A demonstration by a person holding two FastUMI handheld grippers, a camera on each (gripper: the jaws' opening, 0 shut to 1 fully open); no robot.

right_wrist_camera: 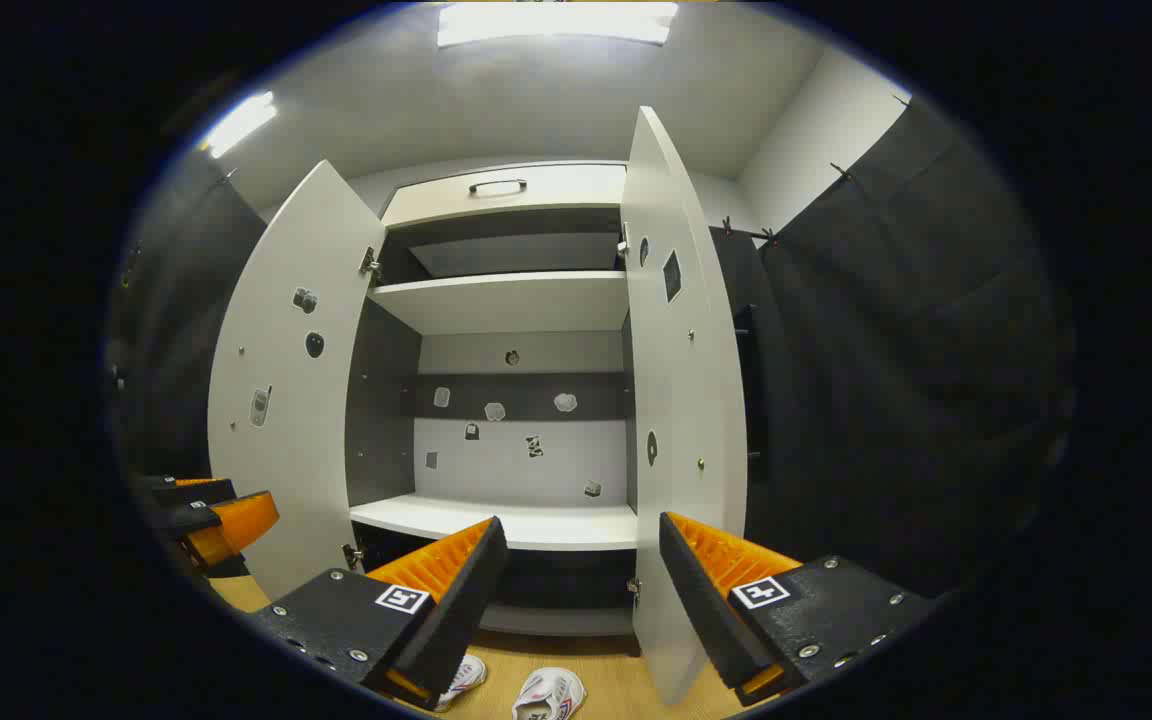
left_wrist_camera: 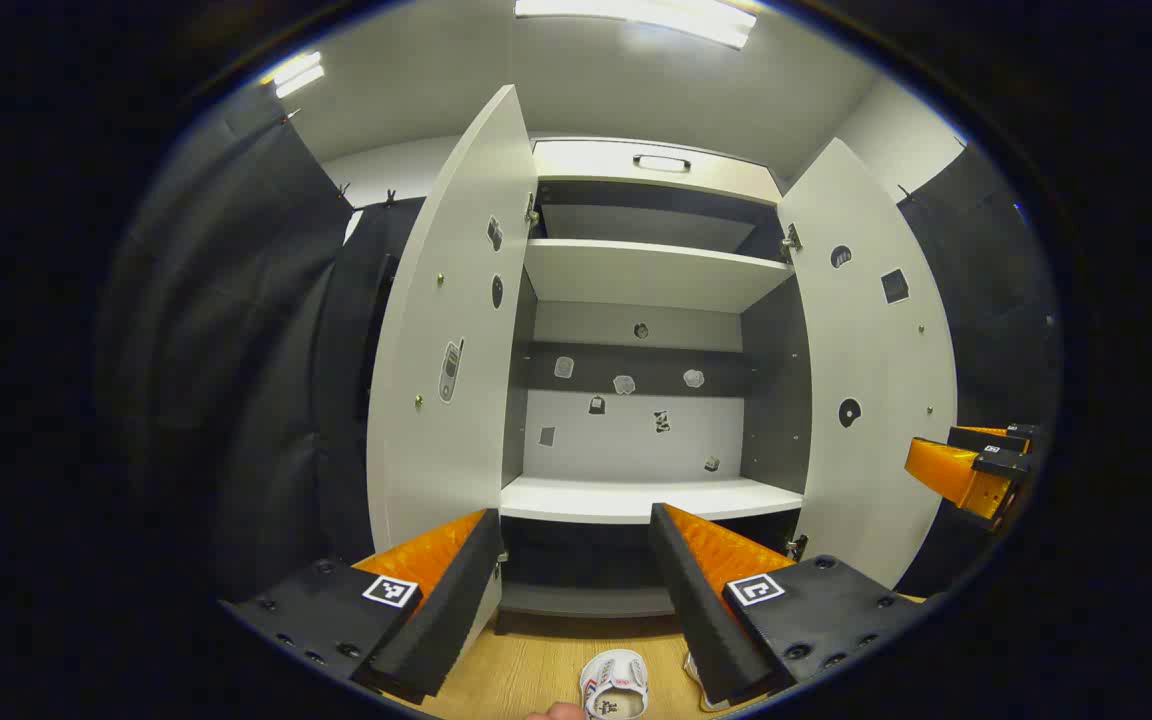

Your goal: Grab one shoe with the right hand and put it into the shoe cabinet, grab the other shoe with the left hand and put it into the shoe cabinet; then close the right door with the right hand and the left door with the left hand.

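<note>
While both doors of the shoe cabinet stand swung wide, the left gripper is held level in front of its lower shelf, pointing straight in, its 2 fingers spread wide with nothing between them. Below it on the wooden floor lies a white shoe, toe toward the cabinet, and the edge of a second shoe peeks out beside the right-hand finger. In the left gripper view the right gripper shows at the far right, beyond the right door, raised to about the same height.

From the right gripper view, the right gripper also hangs level and wide open, empty, aimed at the cabinet with the right door edge-on just ahead of it. 2 white shoes rest on the floor beneath it, side by side, outside the cabinet. The left door angles outward, and the left gripper sits low beside it
</note>
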